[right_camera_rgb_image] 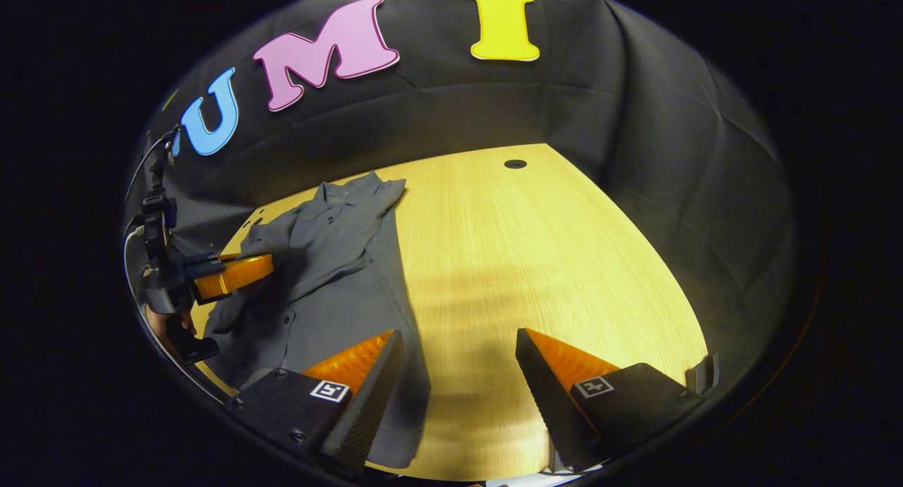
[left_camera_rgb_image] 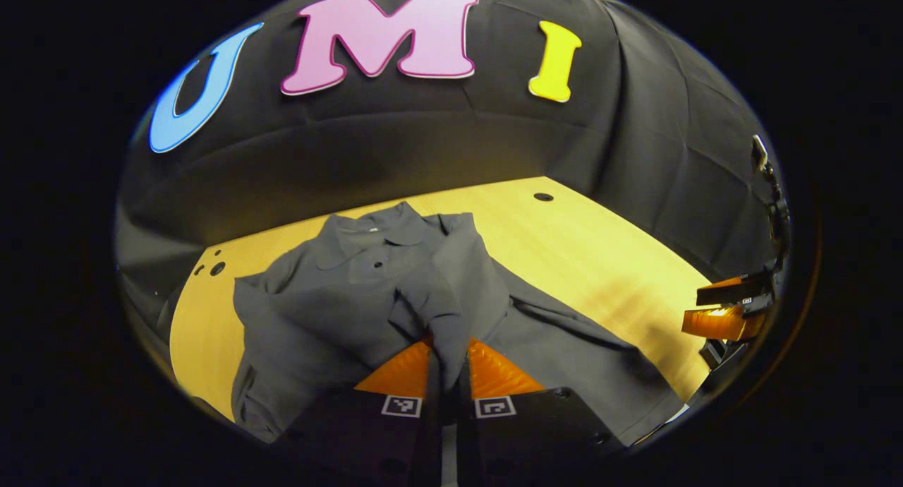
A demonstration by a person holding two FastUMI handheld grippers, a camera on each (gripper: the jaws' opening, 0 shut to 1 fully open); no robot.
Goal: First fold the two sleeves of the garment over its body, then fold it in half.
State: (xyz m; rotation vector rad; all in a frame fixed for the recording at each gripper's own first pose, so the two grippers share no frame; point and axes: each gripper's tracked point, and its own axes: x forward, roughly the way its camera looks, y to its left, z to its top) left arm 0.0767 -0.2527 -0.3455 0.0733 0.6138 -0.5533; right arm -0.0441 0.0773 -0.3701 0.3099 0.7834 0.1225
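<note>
A dark grey collared shirt [left_camera_rgb_image: 367, 289] lies on the yellow wooden table [left_camera_rgb_image: 607, 261], collar toward the back. My left gripper [left_camera_rgb_image: 448, 360] is shut on a fold of its sleeve [left_camera_rgb_image: 444, 310], which rises in a ridge over the shirt's body. In the right gripper view the same shirt [right_camera_rgb_image: 331, 261] lies at the left, with the left gripper [right_camera_rgb_image: 233, 275] above it. My right gripper [right_camera_rgb_image: 458, 353] stands open over the bare table beside the shirt's right edge, nothing between its fingers. It also appears at the right edge of the left gripper view [left_camera_rgb_image: 726, 310].
The booth's black cloth wall [right_camera_rgb_image: 494, 99] closes the table in at the back and sides. Small round holes [right_camera_rgb_image: 515, 164] mark the tabletop near the back. To the right of the shirt lies bare wood [right_camera_rgb_image: 536, 261].
</note>
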